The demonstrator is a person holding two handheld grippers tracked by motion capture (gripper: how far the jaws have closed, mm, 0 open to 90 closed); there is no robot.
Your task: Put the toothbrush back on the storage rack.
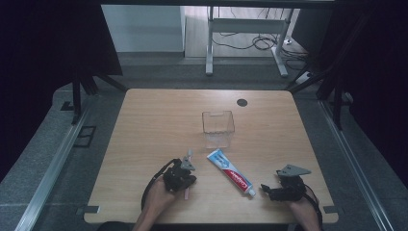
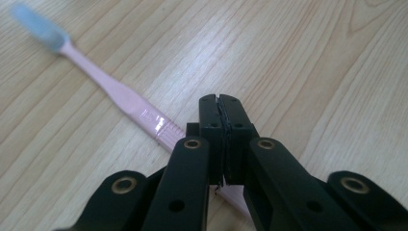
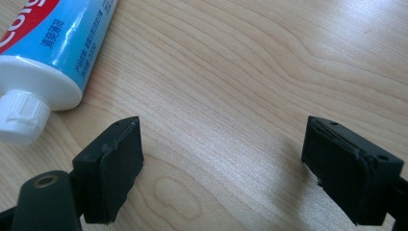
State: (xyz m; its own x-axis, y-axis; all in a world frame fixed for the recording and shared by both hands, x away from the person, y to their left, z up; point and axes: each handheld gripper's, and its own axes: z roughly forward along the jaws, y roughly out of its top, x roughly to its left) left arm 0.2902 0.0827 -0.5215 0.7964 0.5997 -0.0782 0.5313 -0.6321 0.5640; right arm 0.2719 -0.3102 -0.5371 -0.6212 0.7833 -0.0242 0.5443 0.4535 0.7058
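Left gripper (image 2: 222, 103) pinches the toothbrush (image 2: 120, 94) by its handle, low over the bench (image 1: 159, 120), likely for lifting toward the cup (image 1: 218, 127). Right gripper (image 3: 221, 159) rests spread beside the toothpaste (image 3: 53, 43).

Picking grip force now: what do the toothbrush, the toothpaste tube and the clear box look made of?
Toothbrush: glossy pink plastic, highlights along the handle. Toothpaste tube: smooth printed plastic or laminate, with a ribbed white cap. Clear box: transparent, probably rigid plastic; glass can't be ruled out.
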